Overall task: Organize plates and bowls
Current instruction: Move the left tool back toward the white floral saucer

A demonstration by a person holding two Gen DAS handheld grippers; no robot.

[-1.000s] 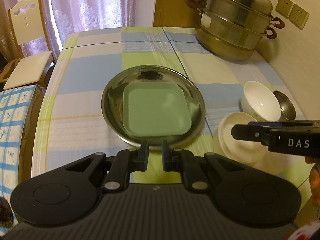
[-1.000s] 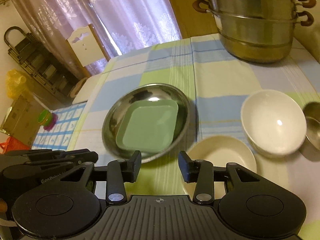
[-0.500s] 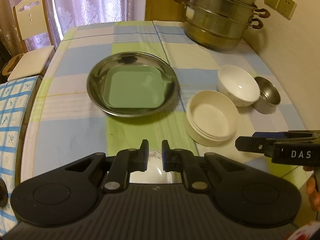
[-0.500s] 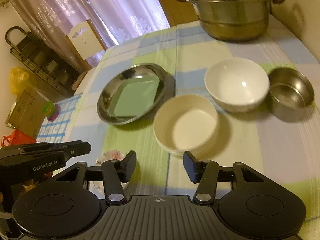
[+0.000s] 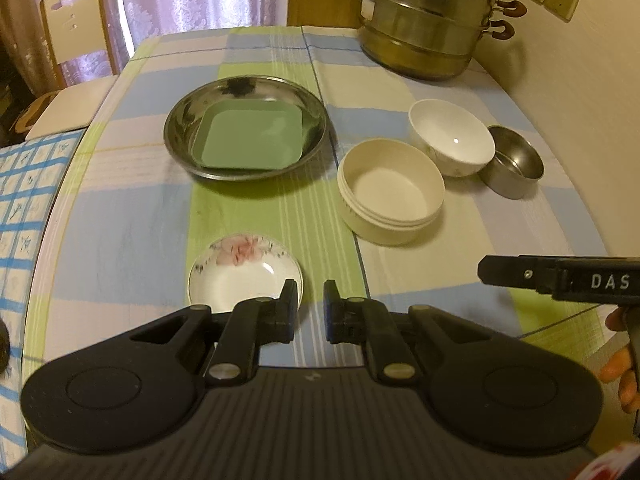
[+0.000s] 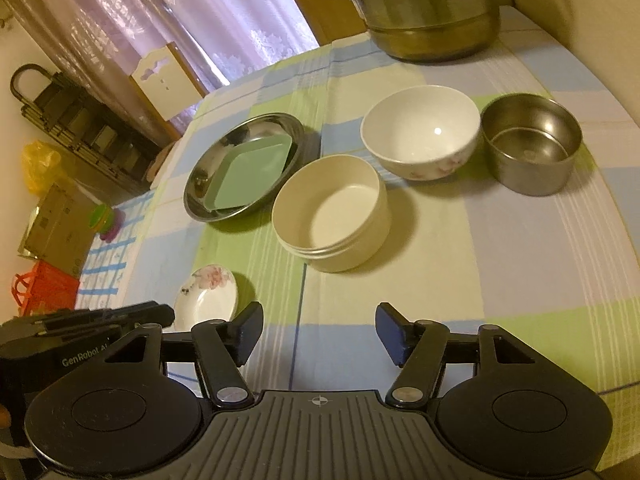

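Checked cloth over the table (image 5: 120, 208), curtains and a chair behind. Left wrist view: my left claw (image 5: 311, 300) — jaws nearly together, nothing between them — hangs over the near edge, just beside a small floral saucer (image 5: 244, 272). Farther off, a green square plate (image 5: 250, 138) lies inside a steel dish (image 5: 180, 148); right of it, a cream bowl (image 5: 390, 192), a white bowl (image 5: 450, 136) and a steel cup (image 5: 514, 160) touching it. Steamer pot (image 5: 428, 20) at the far corner.

Right wrist view: my right claw (image 6: 318, 330) — jaws opening, empty, over bare cloth. Cream bowl (image 6: 332, 212) ahead, white bowl (image 6: 420, 132) and steel cup (image 6: 532, 144) beyond, saucer (image 6: 206, 296) to the left.
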